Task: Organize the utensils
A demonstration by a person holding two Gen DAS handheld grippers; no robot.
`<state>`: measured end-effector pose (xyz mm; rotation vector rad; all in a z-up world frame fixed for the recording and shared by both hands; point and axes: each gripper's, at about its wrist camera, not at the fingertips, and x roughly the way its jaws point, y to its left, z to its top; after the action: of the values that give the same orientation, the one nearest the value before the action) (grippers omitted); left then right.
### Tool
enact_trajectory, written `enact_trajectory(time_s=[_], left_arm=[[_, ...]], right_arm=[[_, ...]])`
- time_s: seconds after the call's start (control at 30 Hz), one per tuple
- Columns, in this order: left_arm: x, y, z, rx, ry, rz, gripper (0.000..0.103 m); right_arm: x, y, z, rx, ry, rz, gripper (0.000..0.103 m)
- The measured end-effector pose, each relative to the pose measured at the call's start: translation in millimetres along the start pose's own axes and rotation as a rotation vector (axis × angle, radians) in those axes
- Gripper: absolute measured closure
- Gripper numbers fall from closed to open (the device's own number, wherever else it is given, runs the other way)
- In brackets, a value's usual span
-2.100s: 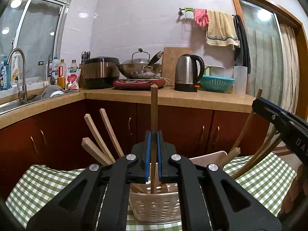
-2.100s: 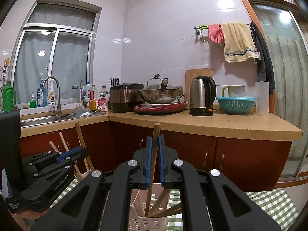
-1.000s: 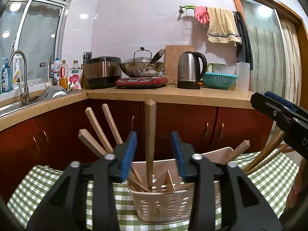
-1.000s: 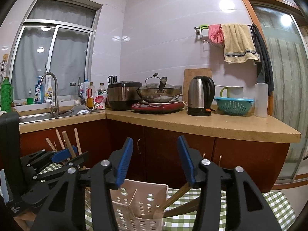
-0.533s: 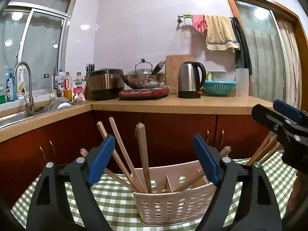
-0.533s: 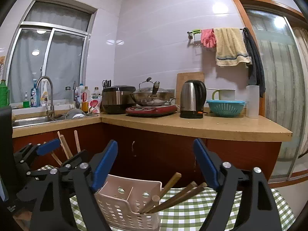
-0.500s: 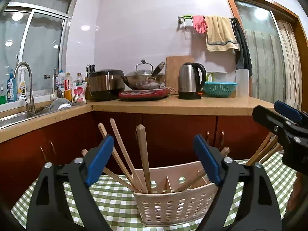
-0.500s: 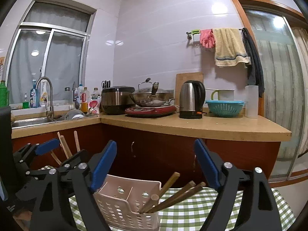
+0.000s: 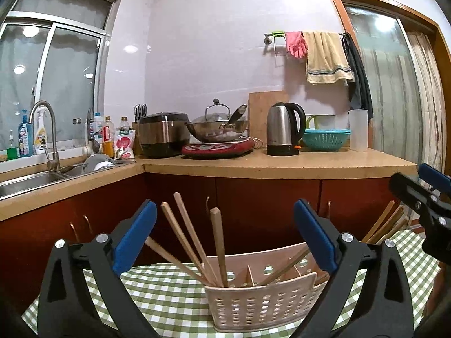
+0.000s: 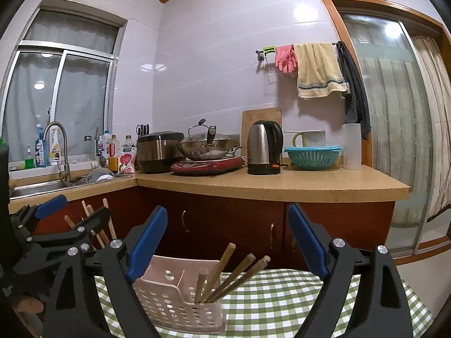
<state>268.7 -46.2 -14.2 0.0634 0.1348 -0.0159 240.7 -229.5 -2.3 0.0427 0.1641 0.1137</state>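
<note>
- Releasing done on both sides: left gripper (image 9: 224,236) has its jaws spread wide with nothing pinched, and they have just been opening. The thick stick (image 9: 218,249) it clamped two seconds ago now stands free in the caddy (image 9: 262,302), seen between the jaws but untouched by either pad.
- Right gripper (image 10: 227,240) likewise: jaws spread and just been opening, no pad on anything. The stick it held upright two seconds ago is now down in the caddy's (image 10: 174,300) right end among the leaning chopsticks (image 10: 239,270); which one it was, cannot tell.
- Both grippers look backed off and a bit higher than a second ago; the caddy sits lower and smaller in both views.
- Caddy stands on the green check cloth (image 9: 169,295), upright. Left compartment holds four sticks fanning up and left, right end holds a few leaning right, and the middle cells look empty.
- Left view shows the right gripper (image 9: 422,197) at its right edge, and right view shows the left gripper (image 10: 56,219) at its left edge; they are near each other but apart.
- Meaning: this paired drop is finished, hands are free for the next pick. No loose utensils visible on the cloth here, so the task is probably near its end or needs a look elsewhere.
</note>
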Motion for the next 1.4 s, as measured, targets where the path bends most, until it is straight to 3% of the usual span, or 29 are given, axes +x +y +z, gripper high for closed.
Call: enact_trajectory(time_s=[0.27, 0.73, 1.4], left_arm=[[-37, 11, -1, -0.027, 0.027, 0.046, 0.005], [-126, 32, -22, -0.080, 0.143, 0.087, 0.005], [-224, 46, -14, -0.098, 0.127, 0.111, 0.004]], right_arm=[[-27, -4, -6, 0.026, 0.040, -0.018, 0.018], [-105, 7, -24, 0.018, 0.143, -0.017, 0.018], [-189, 27, -5, -0.025, 0.138, 0.013, 0.018]])
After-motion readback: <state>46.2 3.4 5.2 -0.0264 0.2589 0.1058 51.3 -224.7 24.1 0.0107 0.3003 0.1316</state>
